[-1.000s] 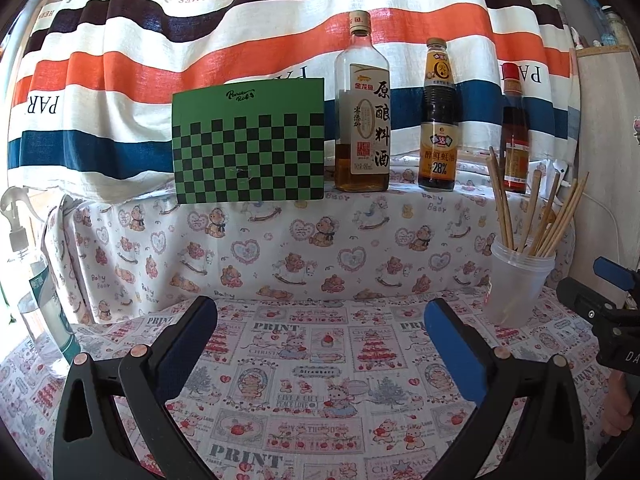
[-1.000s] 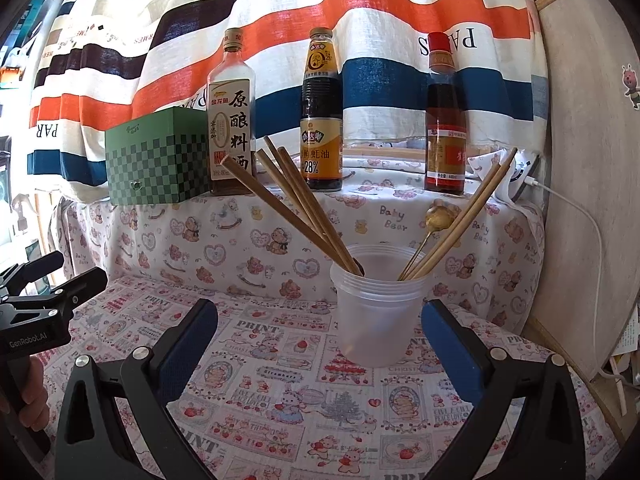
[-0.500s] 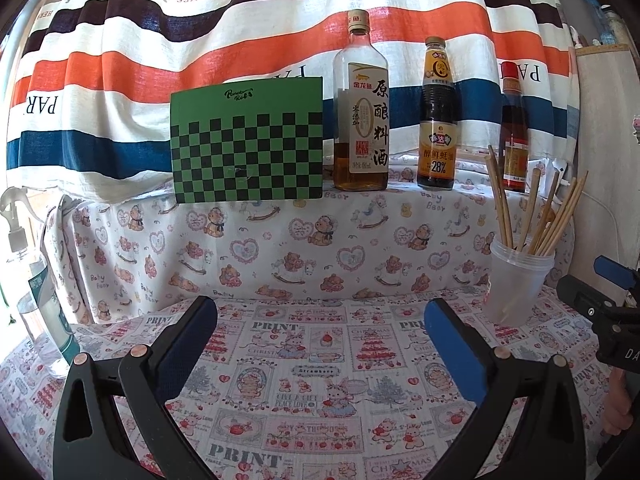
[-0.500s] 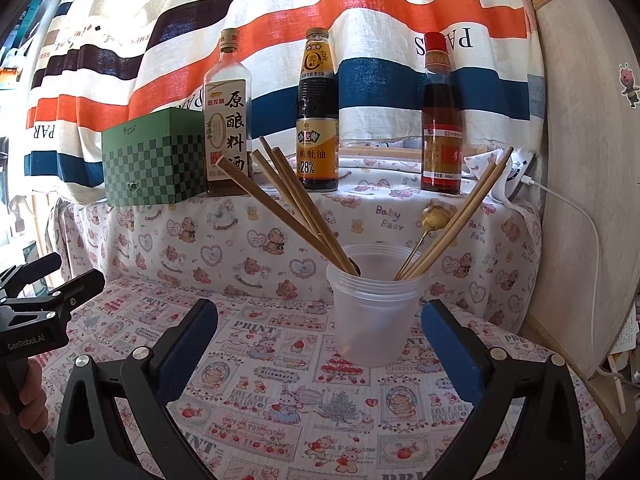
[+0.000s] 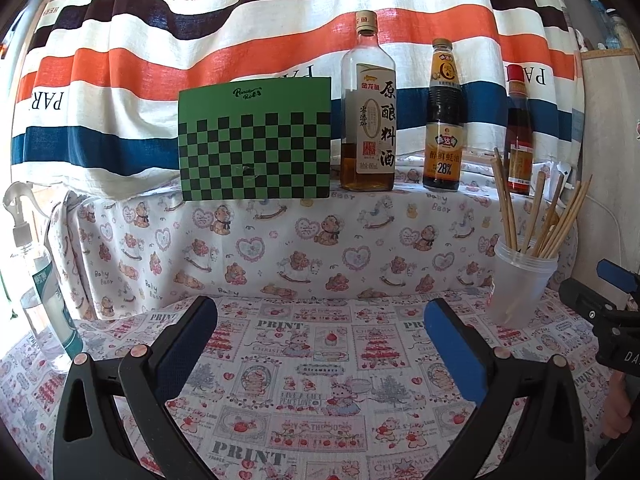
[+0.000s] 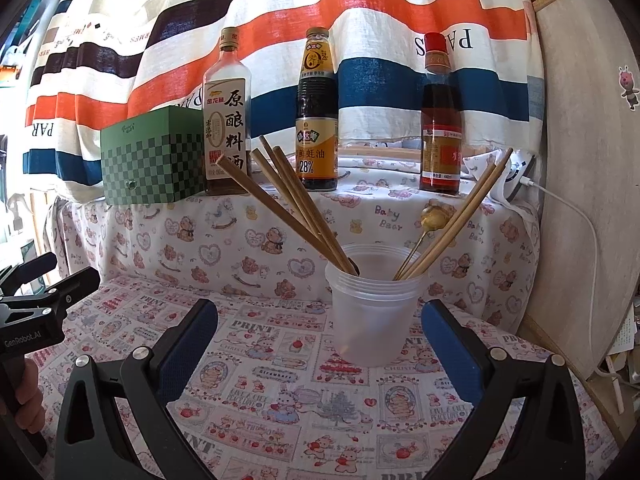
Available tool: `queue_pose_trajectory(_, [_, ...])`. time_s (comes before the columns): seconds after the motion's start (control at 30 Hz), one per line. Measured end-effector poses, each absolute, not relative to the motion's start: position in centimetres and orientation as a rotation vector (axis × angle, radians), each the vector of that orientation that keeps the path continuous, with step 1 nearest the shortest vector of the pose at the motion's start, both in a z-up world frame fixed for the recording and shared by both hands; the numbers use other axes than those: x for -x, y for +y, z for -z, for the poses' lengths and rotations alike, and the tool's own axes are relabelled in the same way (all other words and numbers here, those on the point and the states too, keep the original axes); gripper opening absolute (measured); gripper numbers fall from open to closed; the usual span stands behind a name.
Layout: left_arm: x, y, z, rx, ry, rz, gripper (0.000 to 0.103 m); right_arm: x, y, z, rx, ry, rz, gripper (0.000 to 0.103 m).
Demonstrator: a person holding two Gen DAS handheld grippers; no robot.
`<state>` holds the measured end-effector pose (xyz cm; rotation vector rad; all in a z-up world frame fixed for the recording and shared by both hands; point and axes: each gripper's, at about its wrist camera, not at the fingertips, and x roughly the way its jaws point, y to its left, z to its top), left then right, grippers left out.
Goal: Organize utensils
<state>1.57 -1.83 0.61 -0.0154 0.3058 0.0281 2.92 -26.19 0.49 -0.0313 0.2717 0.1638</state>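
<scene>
Right wrist view: my right gripper (image 6: 319,344) hangs low over the printed tablecloth (image 6: 280,392), blue-padded fingers (image 6: 188,344) spread wide, nothing between them. The clear plastic cup (image 6: 374,312) stands upright on the cloth straight ahead, just past the fingertips and a bit nearer the right one, not touched. In the cup: one bunch of wooden chopsticks (image 6: 296,208) leaning left, two more leaning right, plus a gold spoon (image 6: 434,216) with its bowl up. Handle end inside the cup is blurred by the frosted plastic, so I can't tell how it sits.

On the covered ledge behind: green checkered box (image 6: 150,156), cooking wine bottle (image 6: 226,120), oyster sauce bottle (image 6: 318,120), red-capped bottle (image 6: 440,120). Striped curtain (image 6: 360,40) behind those. White cable (image 6: 580,248) down the right wall.

Left wrist view: my left gripper (image 5: 320,340) is also spread wide and empty, over bare cloth, well left of the cup (image 5: 520,284). Spray bottle (image 5: 36,280) at the far left edge. The right gripper's tips (image 5: 592,292) show at the right edge, just beside the cup.
</scene>
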Motion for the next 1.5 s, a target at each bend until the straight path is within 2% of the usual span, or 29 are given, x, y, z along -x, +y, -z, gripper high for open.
queue_pose_trajectory(1.5, [-1.59, -1.97, -0.53, 0.008, 0.304, -0.037, 0.103, -3.09, -26.67, -0.63, 0.012, 0.281, -0.128, 0.103])
